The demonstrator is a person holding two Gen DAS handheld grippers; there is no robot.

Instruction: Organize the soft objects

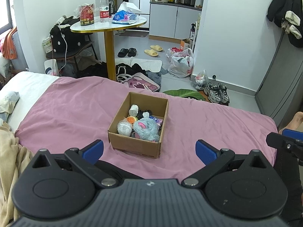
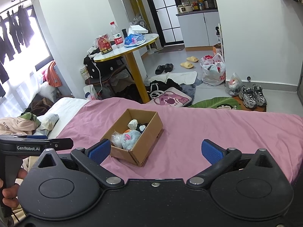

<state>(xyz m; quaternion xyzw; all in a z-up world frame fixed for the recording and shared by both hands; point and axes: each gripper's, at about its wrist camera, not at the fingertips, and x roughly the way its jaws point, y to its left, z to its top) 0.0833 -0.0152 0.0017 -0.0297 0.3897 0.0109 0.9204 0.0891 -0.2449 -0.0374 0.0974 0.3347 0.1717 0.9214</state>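
Note:
An open cardboard box stands on the pink bedsheet. Inside it lie several soft things: a grey-blue plush, a white bundle, a pale roll, something orange and something black. My left gripper is open just short of the box, nothing between its blue pads. My right gripper is open too, the box near its left pad. The other gripper shows at each view's edge.
Past the bed's far edge stand a round gold-legged table with a bottle, clothes, bags, slippers and sneakers on the floor. Crumpled fabric lies on the bed's left. A grey cabinet is at right.

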